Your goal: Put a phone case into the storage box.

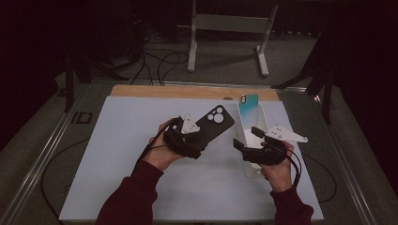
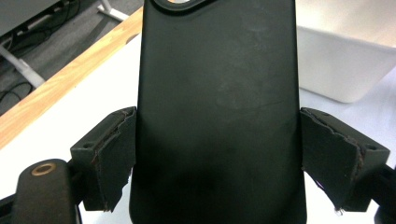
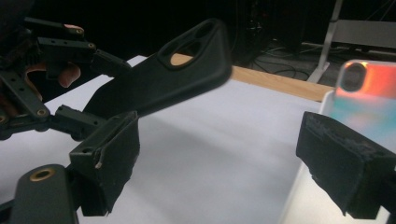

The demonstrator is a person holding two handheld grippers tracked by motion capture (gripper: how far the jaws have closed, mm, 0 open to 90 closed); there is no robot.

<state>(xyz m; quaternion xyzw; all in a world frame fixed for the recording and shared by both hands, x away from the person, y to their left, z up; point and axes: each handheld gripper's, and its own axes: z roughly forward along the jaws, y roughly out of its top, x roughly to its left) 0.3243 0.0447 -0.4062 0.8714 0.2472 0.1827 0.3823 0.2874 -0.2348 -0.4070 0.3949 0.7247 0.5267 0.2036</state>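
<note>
Case: a black phone case, being held up over the middle of the white mat, camera cut-outs at its far end, tilting up and right.
Left gripper: its jaws are pinching the case across its width at the near end, pads pressing on both long edges, as the left gripper view shows.
Right gripper: its jaws are standing spread with nothing between them, hovering by the bin.
Phone: leaning upright in the white bin at right, teal back facing out.
Handling: the case is looking light, thin and somewhat flexible, likely soft rubbery plastic; the matte skin is probably giving fair grip.
Where to hold: the side edges are probably serving best, since squeezing hard risks bowing the shell.
</note>
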